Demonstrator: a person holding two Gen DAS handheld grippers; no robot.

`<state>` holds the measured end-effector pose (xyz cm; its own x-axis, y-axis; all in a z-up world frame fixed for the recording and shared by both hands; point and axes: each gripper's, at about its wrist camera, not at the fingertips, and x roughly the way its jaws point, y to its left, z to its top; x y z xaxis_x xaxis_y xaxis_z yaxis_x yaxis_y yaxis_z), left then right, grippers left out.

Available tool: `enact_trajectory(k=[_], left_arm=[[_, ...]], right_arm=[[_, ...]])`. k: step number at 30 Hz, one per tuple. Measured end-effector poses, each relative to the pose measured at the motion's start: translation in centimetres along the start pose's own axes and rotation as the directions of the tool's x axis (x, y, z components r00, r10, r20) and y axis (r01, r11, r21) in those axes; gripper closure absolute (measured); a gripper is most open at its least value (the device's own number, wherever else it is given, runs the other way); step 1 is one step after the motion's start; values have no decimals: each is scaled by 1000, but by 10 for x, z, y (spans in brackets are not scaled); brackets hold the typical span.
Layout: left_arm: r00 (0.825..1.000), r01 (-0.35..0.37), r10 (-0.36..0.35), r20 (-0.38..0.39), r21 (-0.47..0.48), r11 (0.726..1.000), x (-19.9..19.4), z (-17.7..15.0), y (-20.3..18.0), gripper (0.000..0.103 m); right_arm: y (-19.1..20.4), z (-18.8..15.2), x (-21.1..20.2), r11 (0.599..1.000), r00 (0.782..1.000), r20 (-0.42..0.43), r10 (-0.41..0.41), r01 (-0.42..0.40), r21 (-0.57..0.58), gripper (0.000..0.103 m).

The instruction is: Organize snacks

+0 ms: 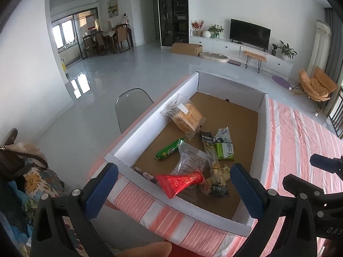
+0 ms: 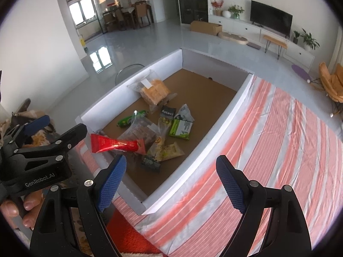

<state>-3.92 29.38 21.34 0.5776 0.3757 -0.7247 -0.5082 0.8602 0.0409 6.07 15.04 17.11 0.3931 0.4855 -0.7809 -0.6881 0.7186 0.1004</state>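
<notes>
A low white-walled box (image 1: 150, 120) with a brown floor sits on the striped table and also shows in the right wrist view (image 2: 225, 115). Inside lie a bag of yellow biscuits (image 1: 188, 117), a green roll pack (image 1: 169, 150), a clear bag (image 1: 190, 160), a green-white pack (image 1: 224, 150) and a red packet (image 1: 180, 182) resting on the near wall. The red packet (image 2: 115, 145) also shows in the right wrist view. My left gripper (image 1: 173, 190) is open and empty, above the box's near wall. My right gripper (image 2: 171, 184) is open and empty over the box's near corner.
The pink and white striped cloth (image 2: 278, 150) covers the table to the right of the box. A grey chair (image 1: 133, 107) stands beyond the box's left wall. A patterned cloth and brown bag (image 1: 25, 167) lie at the left. The left gripper's body (image 2: 38, 150) is close to the right one.
</notes>
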Motion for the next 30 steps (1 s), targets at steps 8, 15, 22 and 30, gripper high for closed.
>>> enact_trajectory(k=[8,15,22,30], left_arm=[[999,-26,26,30,15,1000,-4,0,-3,0],[1000,-17,17,23,6,1000,-4,1,-3,0],[999,-38,38,20,6,999,-1,0,-2,0],[999,-38,38,27,10,999,0,-1,-2,0]], right_arm=[[6,-1,-1,1000,1000,-7,5,-5,-23,15],[8,-1,-3,1000,1000,-2,2,-2,-27,15],[8,-2,-2,999,1000,-8,-5,5,-36,15],[7,-2,-1,999,1000,-12,-2,2,-34,15]])
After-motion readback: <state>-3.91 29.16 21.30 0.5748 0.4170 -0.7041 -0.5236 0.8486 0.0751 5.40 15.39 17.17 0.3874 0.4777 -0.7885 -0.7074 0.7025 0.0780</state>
